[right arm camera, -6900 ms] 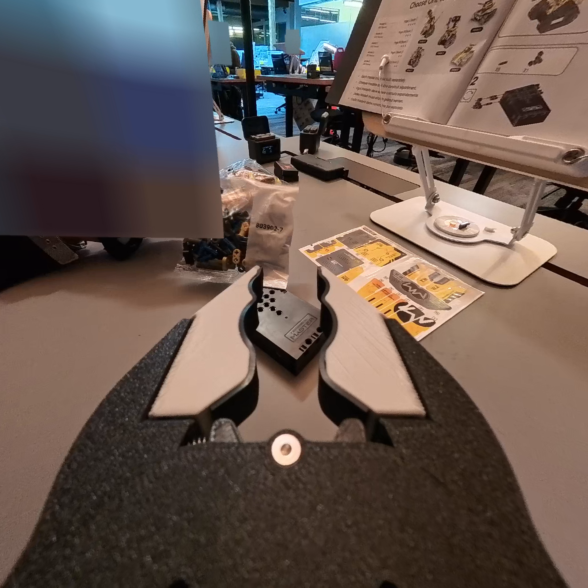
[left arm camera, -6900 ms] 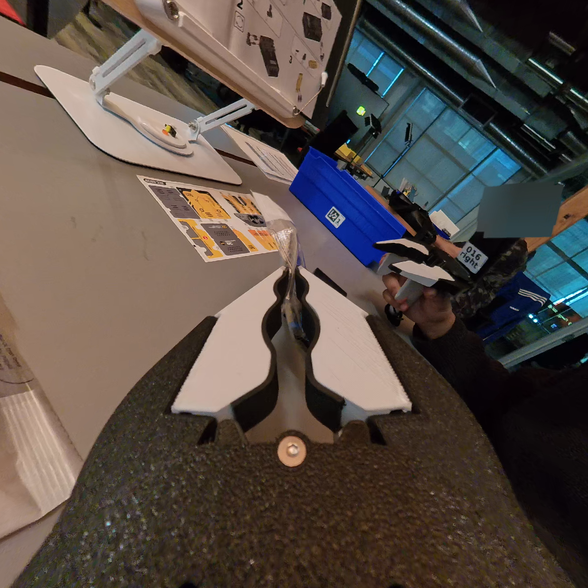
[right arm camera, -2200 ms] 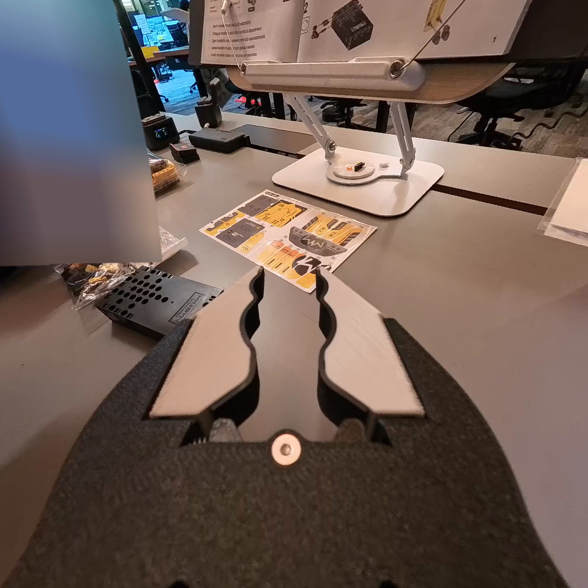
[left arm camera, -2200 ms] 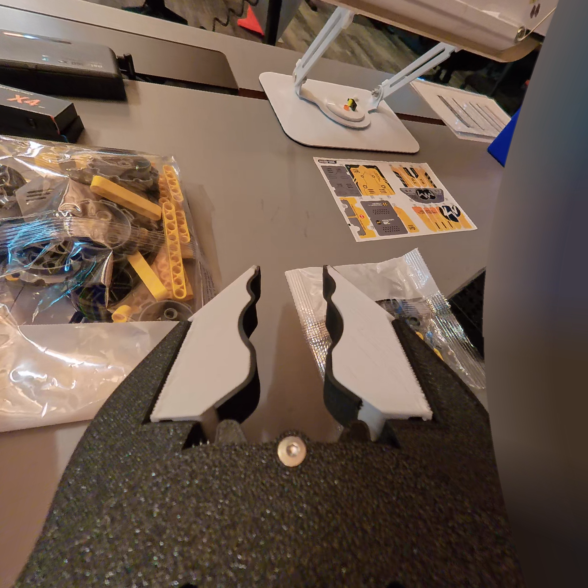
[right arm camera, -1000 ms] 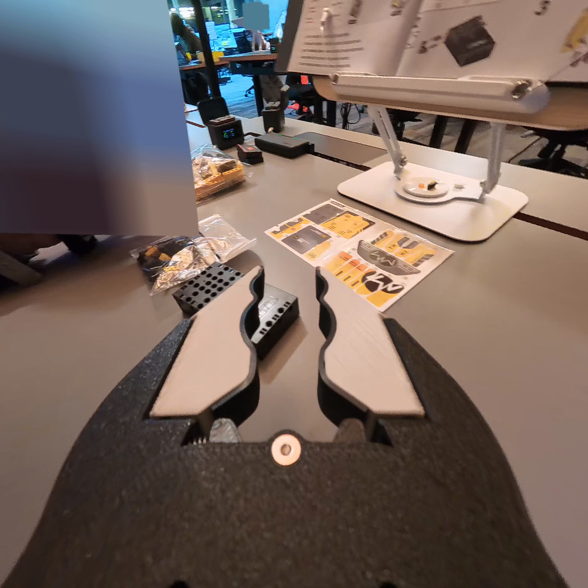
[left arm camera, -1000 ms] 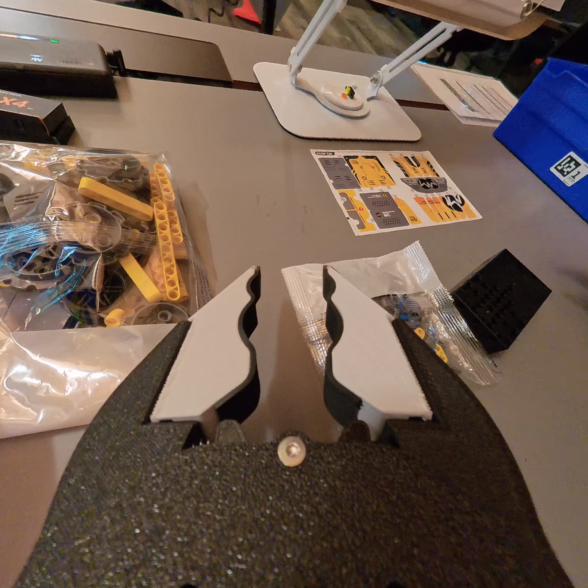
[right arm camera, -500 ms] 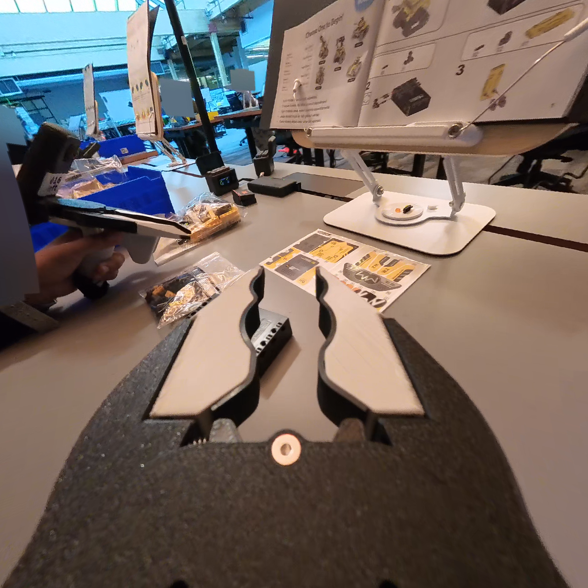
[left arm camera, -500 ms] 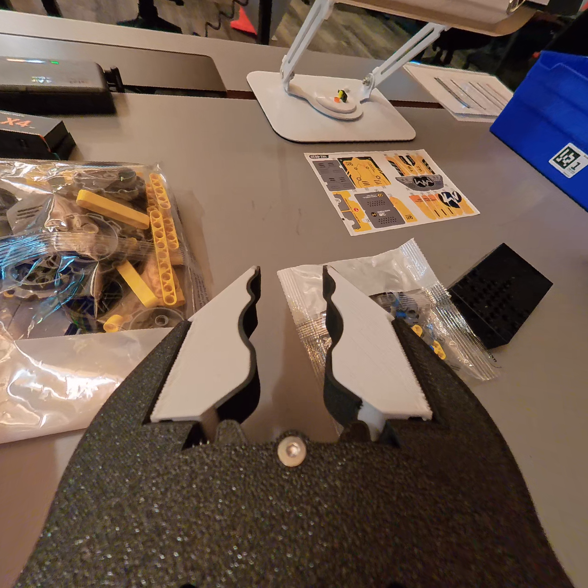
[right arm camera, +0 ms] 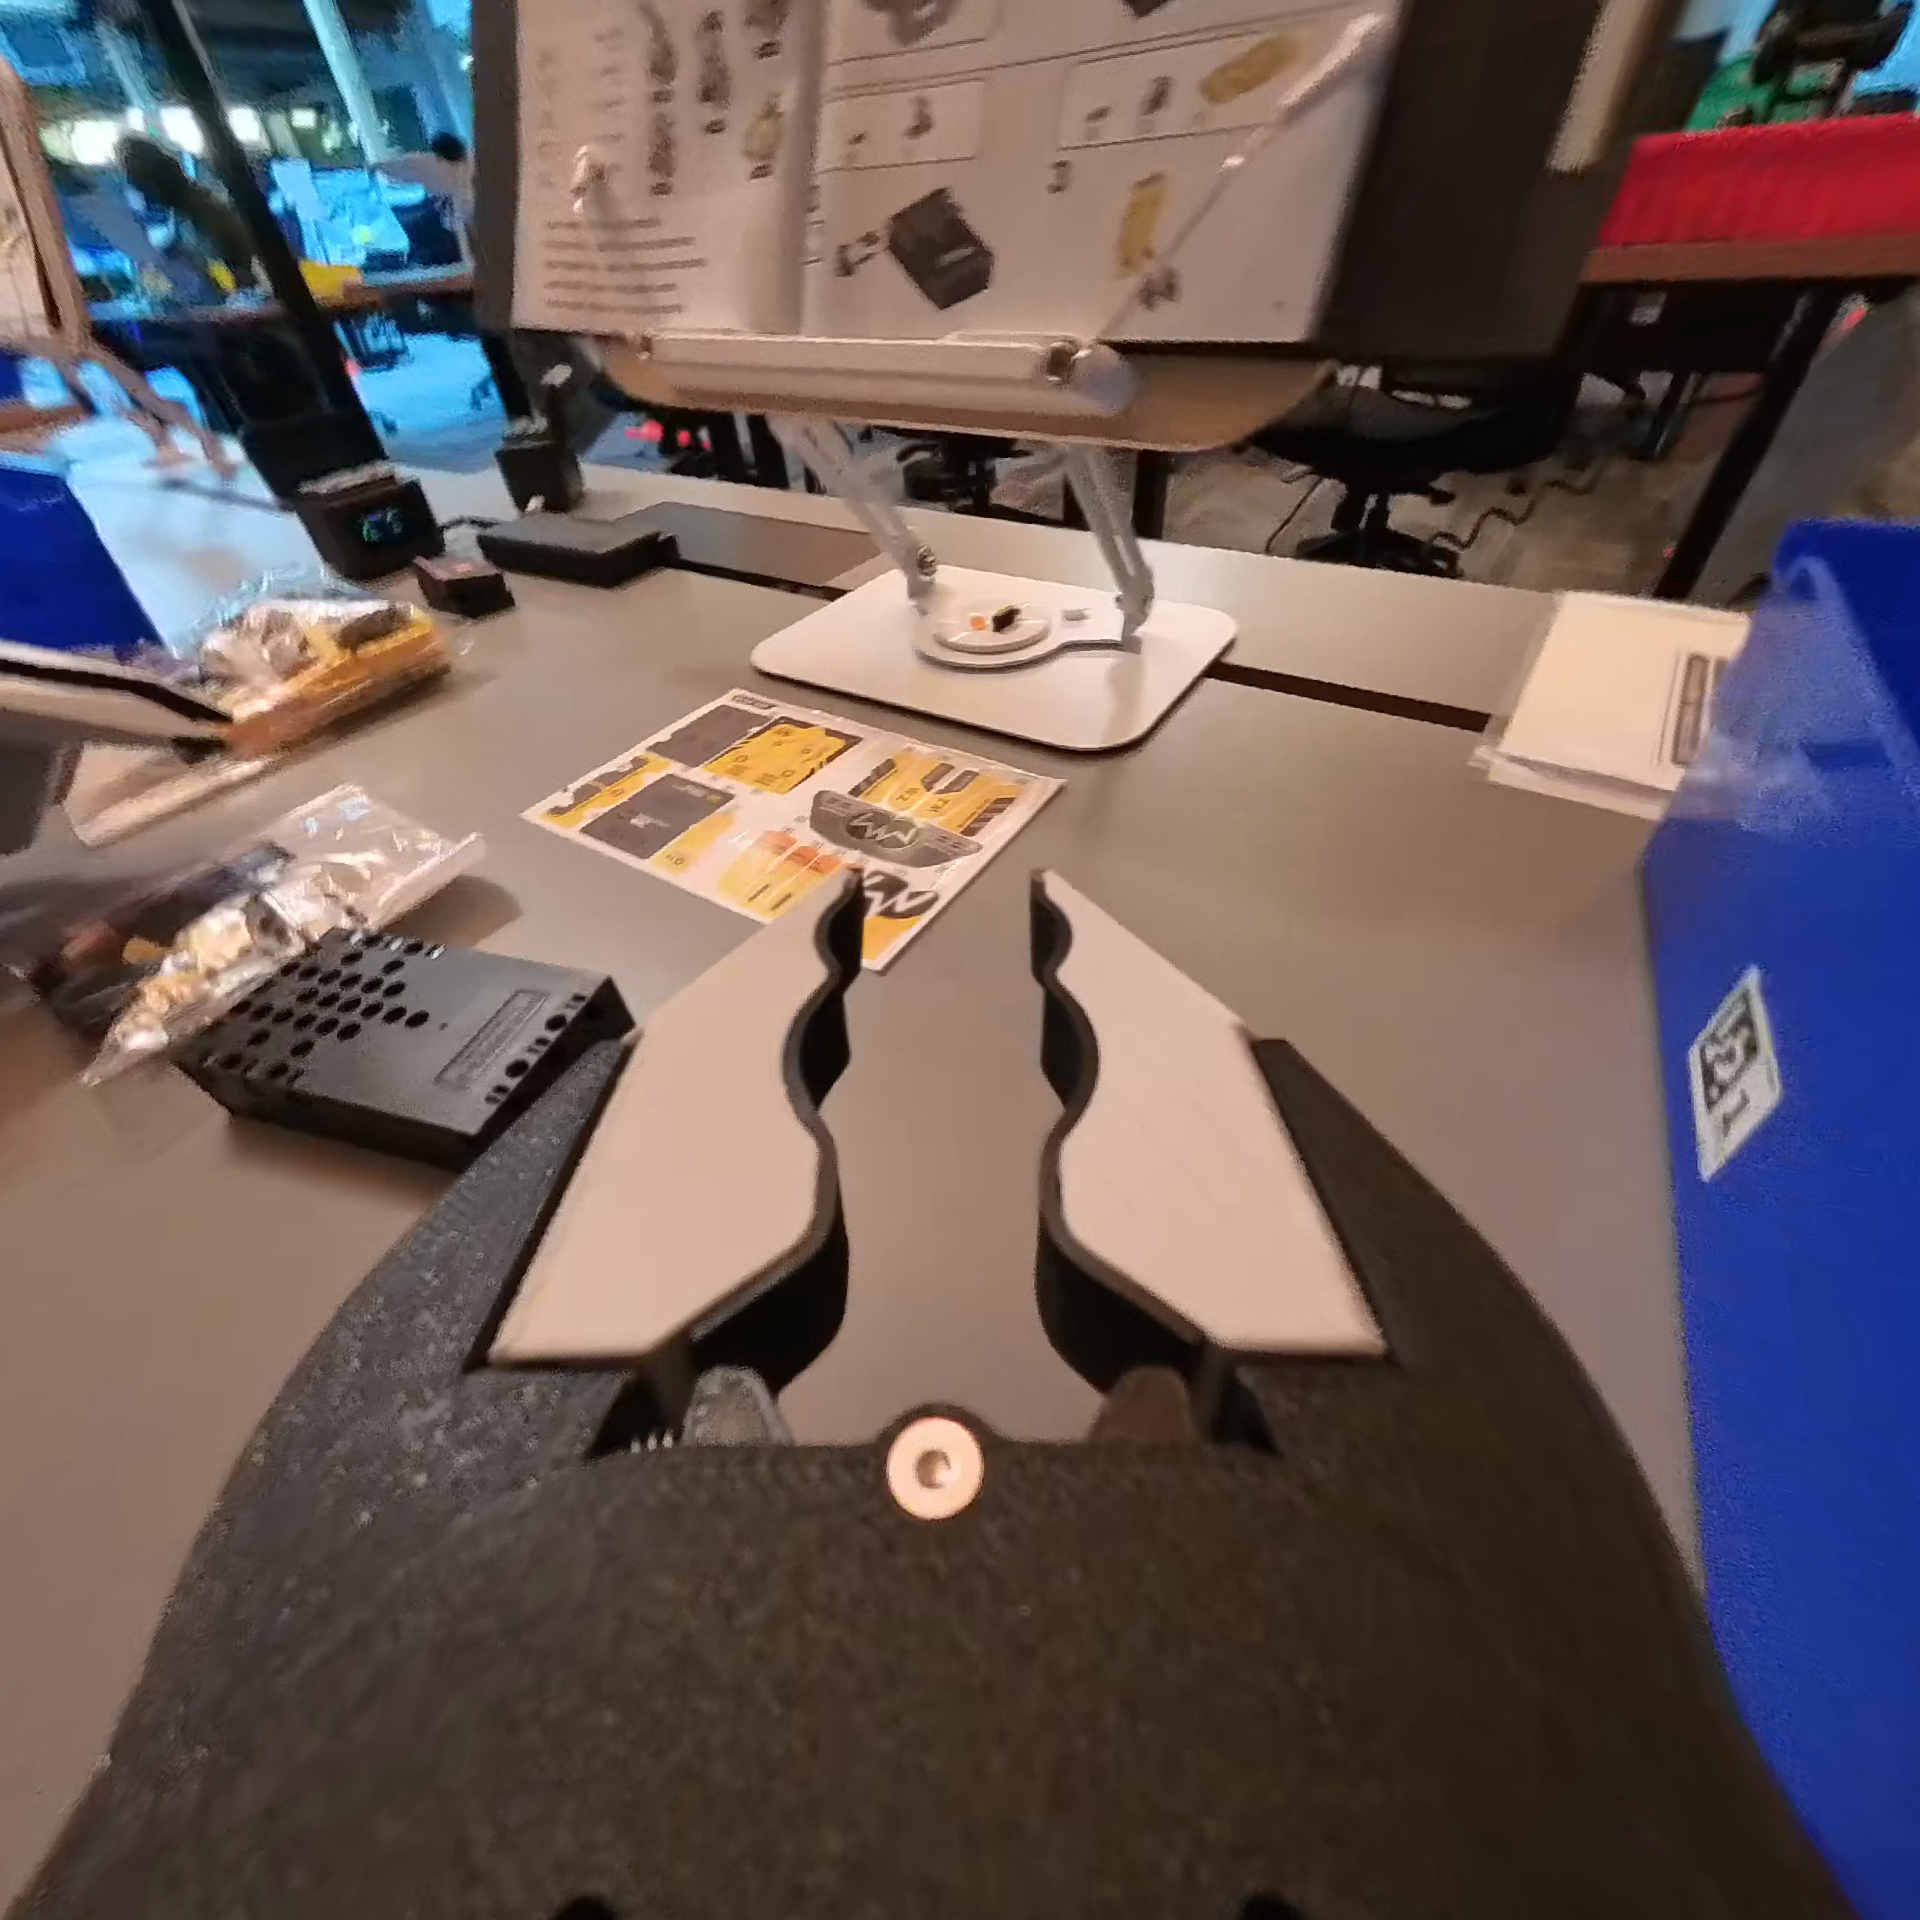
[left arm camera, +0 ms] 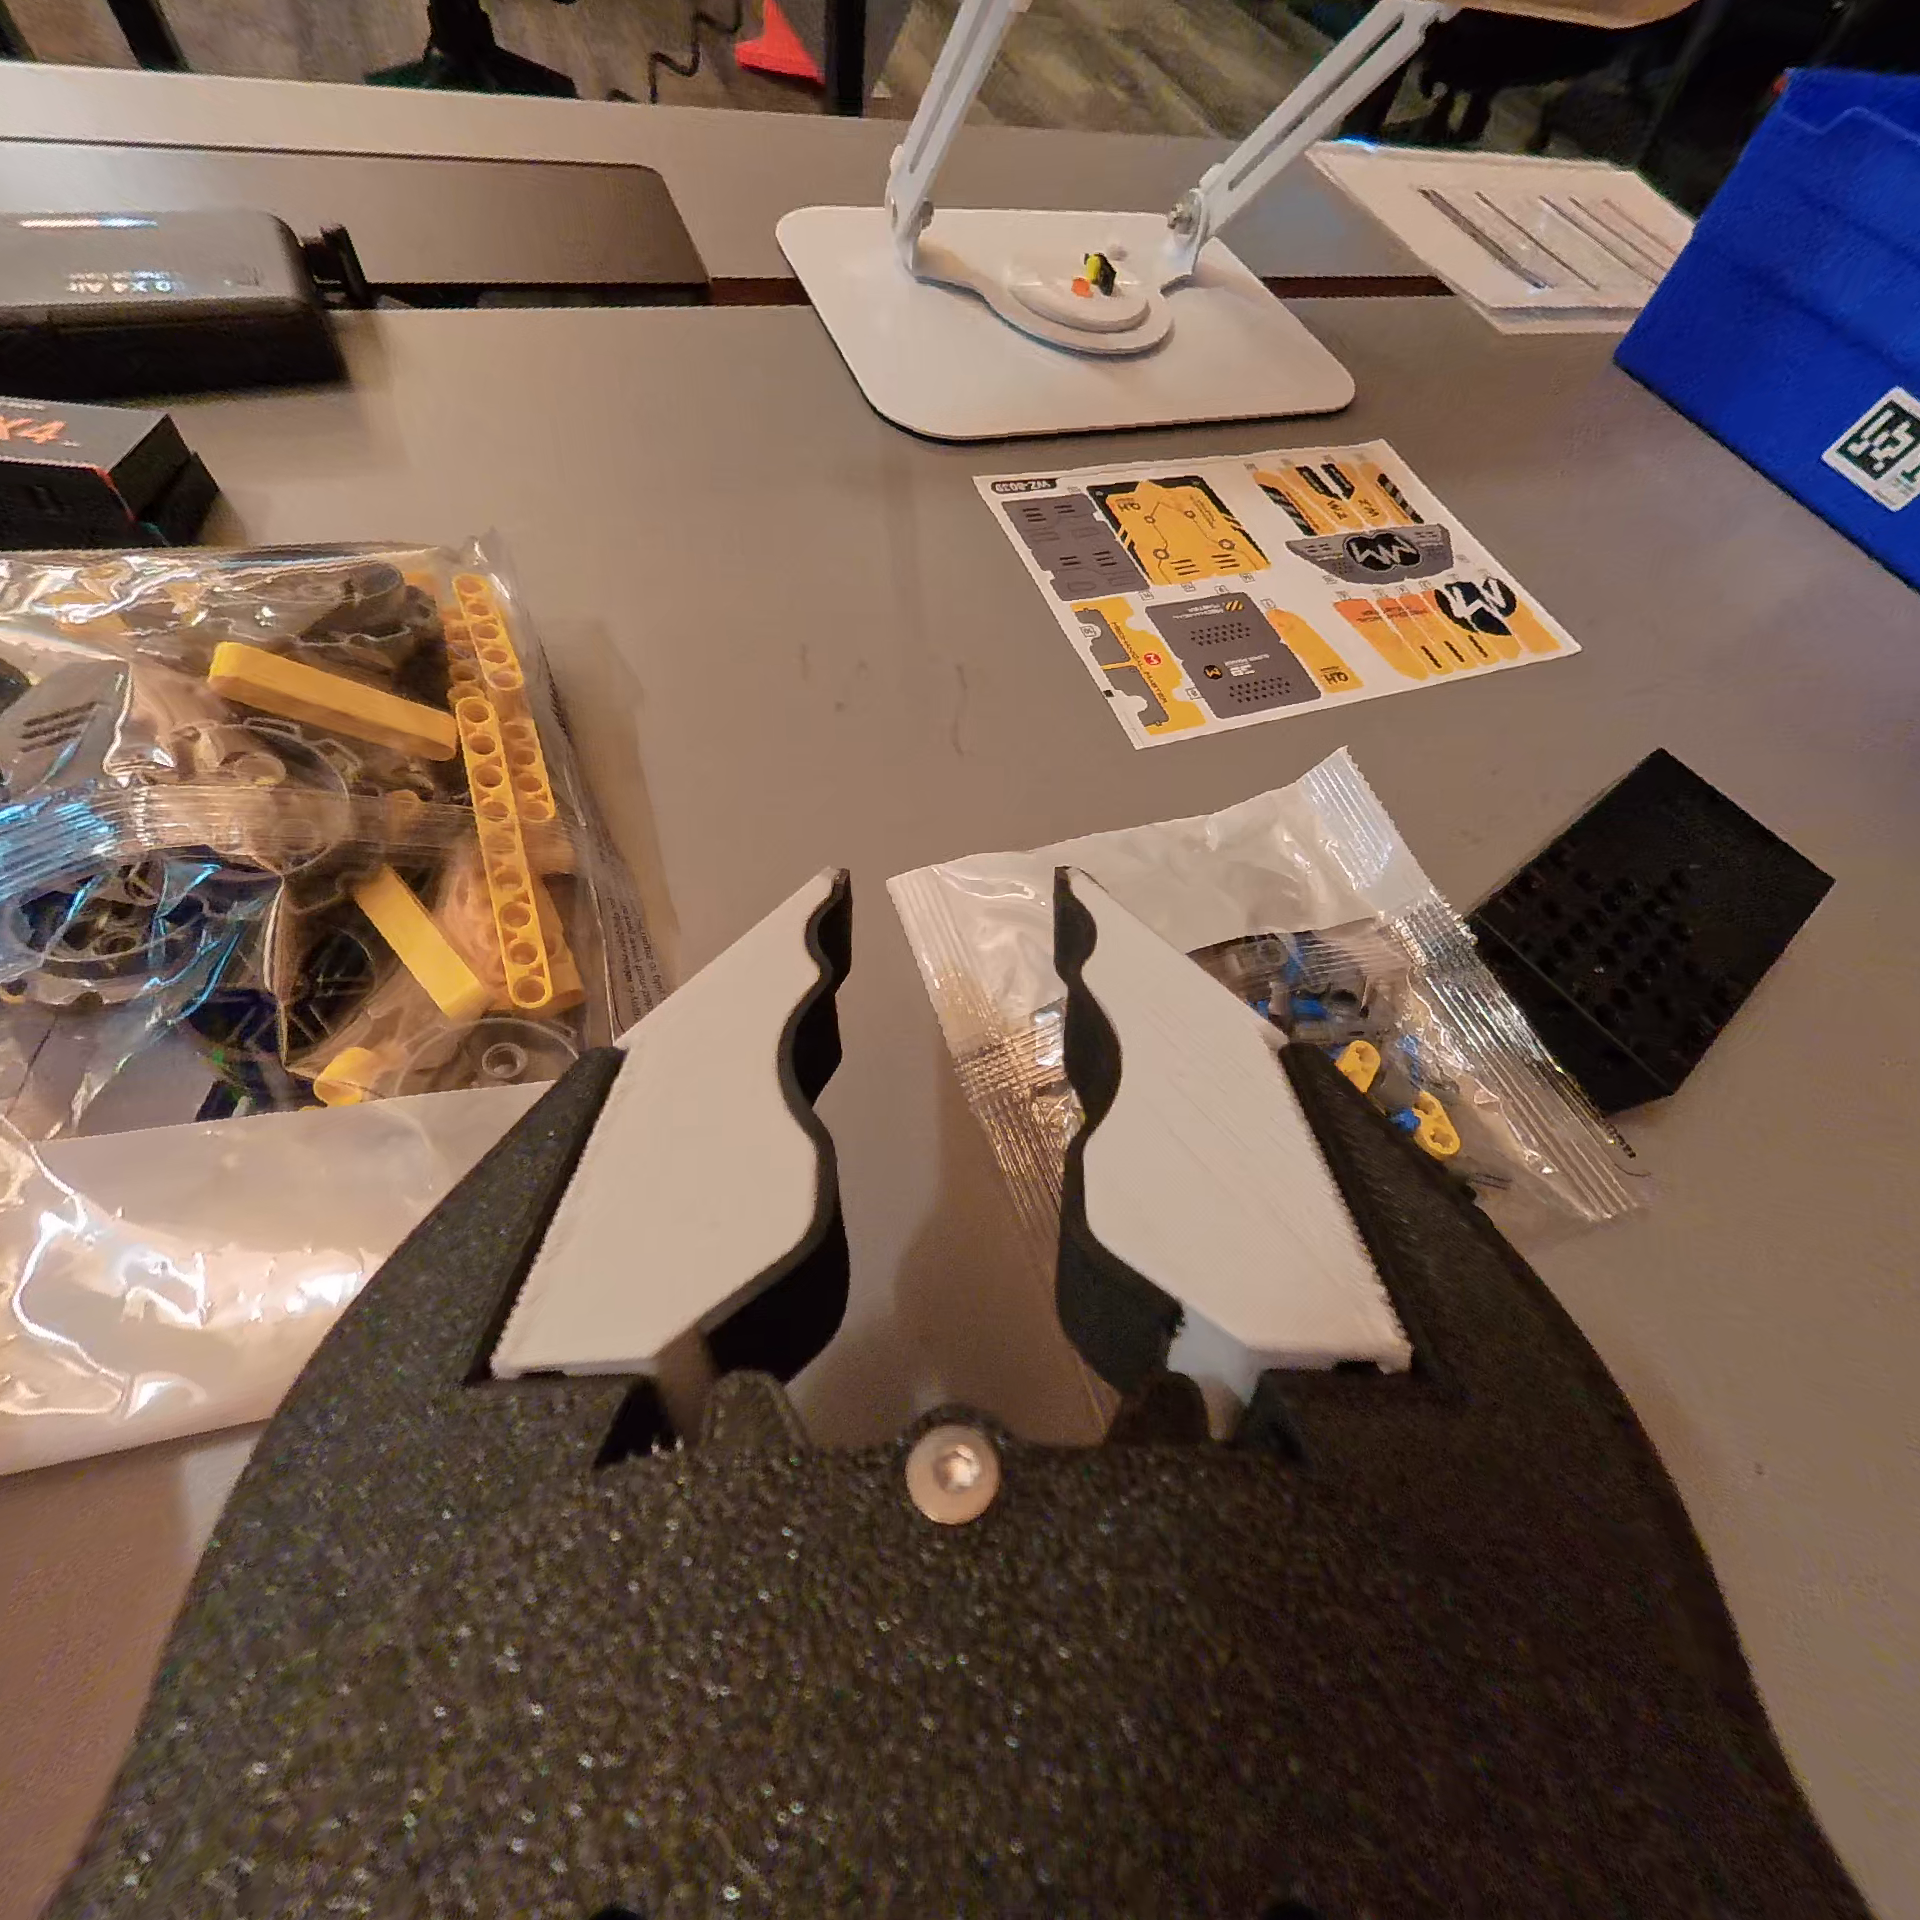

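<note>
My left gripper (left arm camera: 951, 888) is open and empty, low over the grey table. Its right finger lies over a small clear bag of blue and yellow parts (left arm camera: 1288, 977). A black perforated block (left arm camera: 1642, 925) lies just right of that bag. A large bag of yellow beams and dark parts (left arm camera: 270, 821) lies to the left. My right gripper (right arm camera: 943, 888) is open and empty over bare table. The same black block (right arm camera: 416, 1044) lies to its left, beside the small bag (right arm camera: 270, 904). A yellow sticker sheet (right arm camera: 790, 805) lies just past its fingertips and shows in the left wrist view (left arm camera: 1278, 587) too.
A white book stand (right arm camera: 997, 655) holding an open instruction booklet (right arm camera: 894, 156) stands at the back. A blue bin (right arm camera: 1808, 1039) is close on the right, also in the left wrist view (left arm camera: 1797, 301). Black boxes (left arm camera: 145, 301) sit back left. The left gripper's tip (right arm camera: 104, 696) shows at far left. There is about 35 cm between the tips of the two grippers. The black perforated block (left arm camera: 1642, 925) is about 15 cm from both grippers' fingertips. Seen from the right wrist view (right arm camera: 352, 1008) as well.
The right gripper has swung right, away from the black block, and the blue bin has come into its view. The left gripper has barely moved. Earlier both let go of the bag and the block.
</note>
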`<act>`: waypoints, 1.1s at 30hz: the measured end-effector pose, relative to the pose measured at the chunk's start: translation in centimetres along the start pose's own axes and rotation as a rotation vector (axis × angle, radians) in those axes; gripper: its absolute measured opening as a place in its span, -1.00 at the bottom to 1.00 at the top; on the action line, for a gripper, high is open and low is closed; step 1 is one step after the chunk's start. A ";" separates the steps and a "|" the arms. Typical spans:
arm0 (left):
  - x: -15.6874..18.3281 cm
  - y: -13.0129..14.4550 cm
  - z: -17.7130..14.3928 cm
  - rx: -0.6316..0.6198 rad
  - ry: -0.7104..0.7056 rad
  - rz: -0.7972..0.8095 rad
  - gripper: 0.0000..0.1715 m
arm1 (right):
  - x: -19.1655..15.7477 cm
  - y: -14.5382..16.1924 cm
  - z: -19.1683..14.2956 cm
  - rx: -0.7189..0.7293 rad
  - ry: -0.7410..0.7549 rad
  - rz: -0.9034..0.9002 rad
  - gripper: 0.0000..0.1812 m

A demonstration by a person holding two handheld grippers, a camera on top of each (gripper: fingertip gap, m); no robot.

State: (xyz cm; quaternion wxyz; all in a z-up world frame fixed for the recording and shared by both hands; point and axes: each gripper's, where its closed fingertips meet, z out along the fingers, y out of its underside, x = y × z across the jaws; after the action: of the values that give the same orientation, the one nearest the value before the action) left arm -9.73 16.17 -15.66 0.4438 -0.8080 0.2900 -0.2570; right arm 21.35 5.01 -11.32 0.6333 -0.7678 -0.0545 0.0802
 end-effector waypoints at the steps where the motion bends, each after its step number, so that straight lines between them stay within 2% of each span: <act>1: 0.1 0.0 0.0 0.001 0.005 0.001 -0.55 | 0.5 -0.1 -0.2 0.012 0.000 0.043 -0.64; 5: 0.5 0.1 0.0 -0.004 0.021 0.012 -0.55 | 2.1 -0.5 -0.8 0.072 -0.029 0.213 -0.64; 7: 0.7 0.2 -0.1 -0.005 0.030 0.013 -0.55 | 2.3 -0.6 -1.0 0.092 -0.044 0.244 -0.64; 11: 1.1 0.2 -0.2 -0.002 0.057 -0.001 -0.55 | 2.1 -0.7 -1.0 0.090 -0.026 0.203 -0.64; 16: 1.3 -0.6 -1.0 0.060 0.110 -0.069 -0.55 | 1.9 0.2 -0.1 0.015 0.023 0.140 -0.64; 24: 1.8 -0.4 -0.9 0.047 0.164 -0.125 -0.55 | 2.9 0.3 -0.2 0.022 0.034 0.224 -0.64; 33: 1.7 -0.3 -0.8 0.040 0.161 -0.133 -0.55 | 0.8 2.5 1.7 -0.165 0.011 0.068 -0.64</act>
State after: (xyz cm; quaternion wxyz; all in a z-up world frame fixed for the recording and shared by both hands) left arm -9.05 14.68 -14.78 0.4173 -0.7931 0.2651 -0.3557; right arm 21.81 6.30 -14.16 0.5652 -0.8191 -0.0314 0.0925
